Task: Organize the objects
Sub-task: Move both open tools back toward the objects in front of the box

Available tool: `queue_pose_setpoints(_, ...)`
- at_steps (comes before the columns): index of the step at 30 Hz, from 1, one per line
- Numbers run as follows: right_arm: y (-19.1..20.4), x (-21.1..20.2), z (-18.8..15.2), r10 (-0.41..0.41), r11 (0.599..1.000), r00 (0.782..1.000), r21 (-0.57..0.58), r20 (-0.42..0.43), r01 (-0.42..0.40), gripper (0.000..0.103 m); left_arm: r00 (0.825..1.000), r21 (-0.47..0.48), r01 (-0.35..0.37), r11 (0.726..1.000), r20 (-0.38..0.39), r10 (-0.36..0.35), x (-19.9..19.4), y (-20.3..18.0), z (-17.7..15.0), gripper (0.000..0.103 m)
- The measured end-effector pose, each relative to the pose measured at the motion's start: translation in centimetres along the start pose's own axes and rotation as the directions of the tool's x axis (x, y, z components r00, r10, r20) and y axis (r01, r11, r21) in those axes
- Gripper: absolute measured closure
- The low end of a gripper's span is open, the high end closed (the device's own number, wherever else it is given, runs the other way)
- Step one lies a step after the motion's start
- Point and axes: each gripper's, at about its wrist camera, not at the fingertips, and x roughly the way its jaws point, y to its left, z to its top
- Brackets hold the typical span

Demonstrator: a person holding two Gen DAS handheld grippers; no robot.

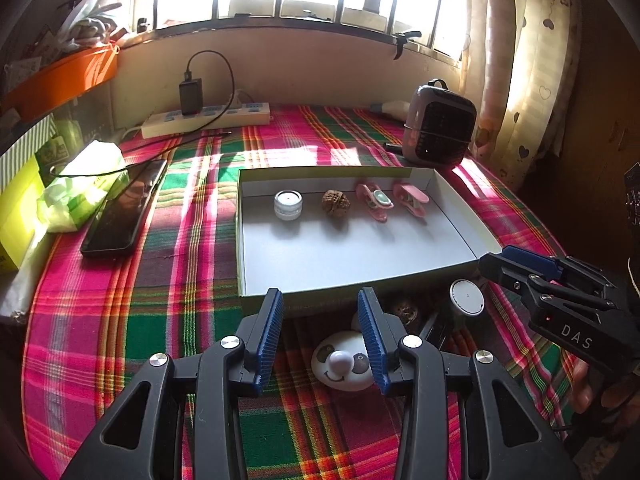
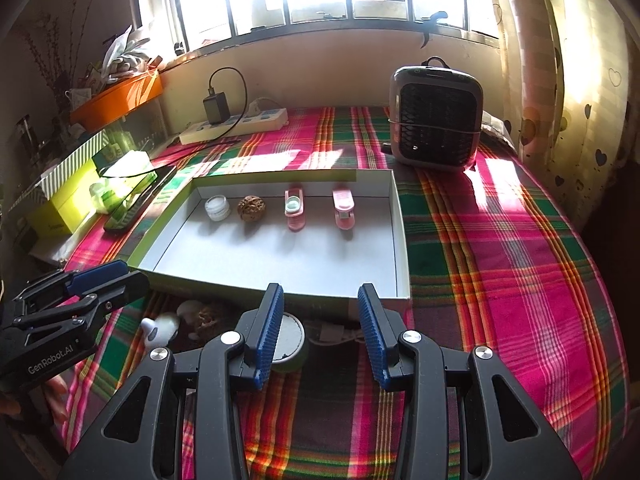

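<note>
A shallow grey box tray lies on the plaid cloth. Along its far side stand a small white jar, a walnut and two pink clips. In front of the tray lie a panda-faced toy, a second walnut and a round jar with a pale lid. My left gripper hovers open over the panda toy. My right gripper is open just right of the round jar, holding nothing.
A grey fan heater stands behind the tray on the right. A power strip with a charger, a black phone and a tissue pack sit at the left. A white cable lies by the tray's front wall.
</note>
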Motion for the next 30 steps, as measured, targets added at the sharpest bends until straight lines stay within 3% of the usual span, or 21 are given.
queue_pose_setpoints(30,0.1,-1.0,-2.7,0.019,1.0,1.0,-0.001,-0.016,-0.019,0.058,0.993,0.006,0.072,0.997,-0.096,-0.071,1.2,-0.9,-3.0,0.059)
